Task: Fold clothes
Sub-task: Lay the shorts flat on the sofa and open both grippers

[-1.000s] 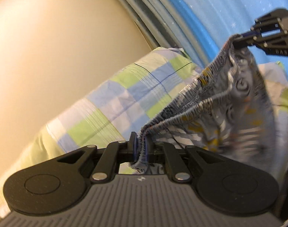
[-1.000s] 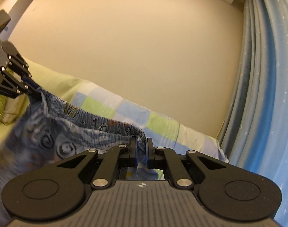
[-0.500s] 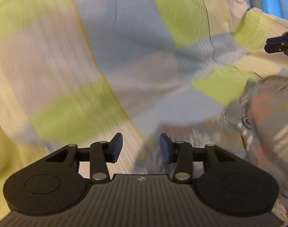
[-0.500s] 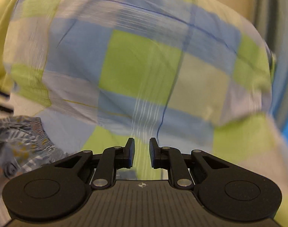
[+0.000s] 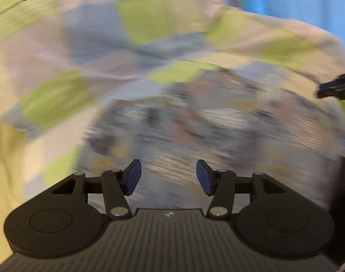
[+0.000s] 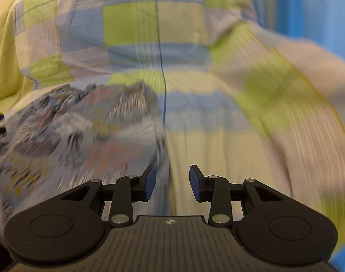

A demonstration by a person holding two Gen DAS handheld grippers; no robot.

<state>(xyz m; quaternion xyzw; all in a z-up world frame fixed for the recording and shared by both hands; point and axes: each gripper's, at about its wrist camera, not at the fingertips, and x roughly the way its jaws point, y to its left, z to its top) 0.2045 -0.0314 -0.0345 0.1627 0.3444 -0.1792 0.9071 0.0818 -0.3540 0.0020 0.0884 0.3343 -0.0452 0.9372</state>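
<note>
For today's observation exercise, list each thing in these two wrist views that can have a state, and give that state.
Left gripper: open, fingers apart, holding nothing.
Right gripper: open, fingers apart, empty.
Patterned garment: released, lying rumpled on the bedding, not folded.
Checked bedding: spread under the garment.
Blue curtain: hanging behind the bed.

The bed [image 6: 218,136] has a checked cover of green, blue and white squares. Patterned blue-grey shorts [image 6: 81,131] lie flat on it.

Black tongs [image 5: 168,179] [image 6: 171,183] with blue pads [image 5: 133,179], silver pivot screws, round side discs, ribbed grey housing.
</note>
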